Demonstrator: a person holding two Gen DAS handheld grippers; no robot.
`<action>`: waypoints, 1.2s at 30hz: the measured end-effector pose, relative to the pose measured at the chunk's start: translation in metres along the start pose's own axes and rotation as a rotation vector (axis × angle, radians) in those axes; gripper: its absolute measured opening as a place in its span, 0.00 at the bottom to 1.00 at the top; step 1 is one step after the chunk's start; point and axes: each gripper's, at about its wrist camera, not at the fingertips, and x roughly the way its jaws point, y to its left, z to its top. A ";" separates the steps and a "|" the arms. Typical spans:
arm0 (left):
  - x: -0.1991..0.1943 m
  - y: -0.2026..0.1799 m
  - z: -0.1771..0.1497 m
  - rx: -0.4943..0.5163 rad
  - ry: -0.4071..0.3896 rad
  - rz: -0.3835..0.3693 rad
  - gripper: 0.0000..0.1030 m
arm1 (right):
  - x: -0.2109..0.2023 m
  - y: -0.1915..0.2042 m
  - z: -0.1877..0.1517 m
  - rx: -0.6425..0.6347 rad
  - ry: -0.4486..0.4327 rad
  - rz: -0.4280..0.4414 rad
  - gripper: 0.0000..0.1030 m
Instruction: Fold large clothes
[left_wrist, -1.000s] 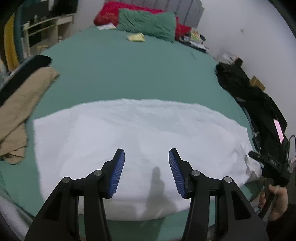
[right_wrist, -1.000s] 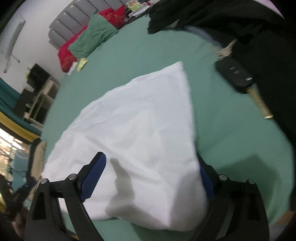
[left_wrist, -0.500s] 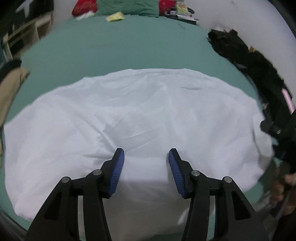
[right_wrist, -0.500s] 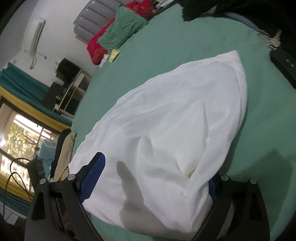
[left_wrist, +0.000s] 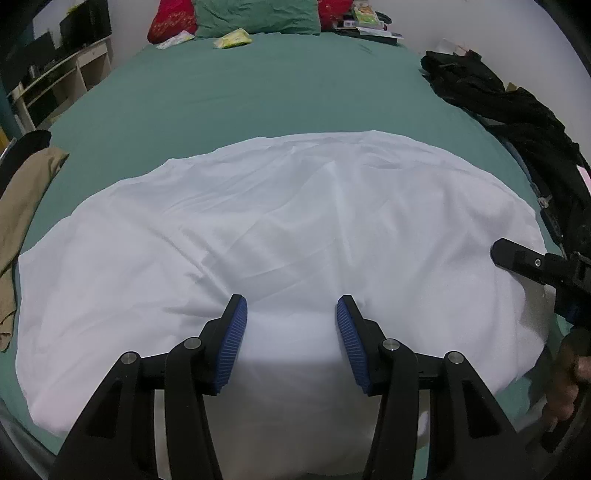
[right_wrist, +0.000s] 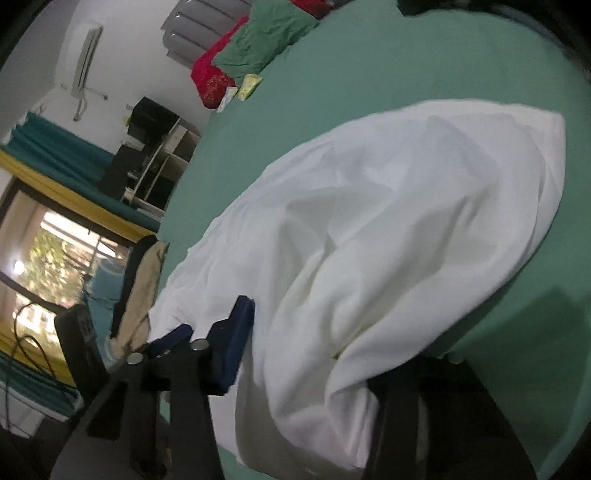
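Observation:
A large white cloth (left_wrist: 295, 221) lies spread on the green bed (left_wrist: 258, 92). My left gripper (left_wrist: 291, 332) stands open just over its near edge, with nothing pinched between the blue pads (left_wrist: 232, 339). At the cloth's right end a hand (left_wrist: 565, 387) holds my right gripper (left_wrist: 517, 258). In the right wrist view the right gripper (right_wrist: 310, 350) has its jaws closing around a bunched fold of the white cloth (right_wrist: 406, 221). The left pad (right_wrist: 236, 343) lies beside the fold. The cloth hides the other finger.
A tan garment (left_wrist: 22, 206) lies at the bed's left edge and black clothes (left_wrist: 498, 96) are piled along the right. Green and red pillows (left_wrist: 255, 14) sit at the head. A white shelf (left_wrist: 55, 85) and a window (right_wrist: 48, 258) are on the left.
The left gripper has dropped closer over the cloth's near edge, jaws unchanged. The right gripper's jaws have narrowed sharply and the cloth has bunched up between them.

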 end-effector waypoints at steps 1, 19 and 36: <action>-0.001 0.003 -0.001 0.001 0.000 0.001 0.51 | 0.000 0.001 0.000 -0.004 0.001 -0.002 0.40; -0.013 0.030 0.012 0.007 0.047 -0.139 0.51 | -0.015 0.069 0.009 -0.150 -0.072 -0.054 0.18; -0.068 0.241 -0.006 -0.133 -0.104 -0.151 0.51 | 0.048 0.220 -0.002 -0.500 -0.009 -0.304 0.18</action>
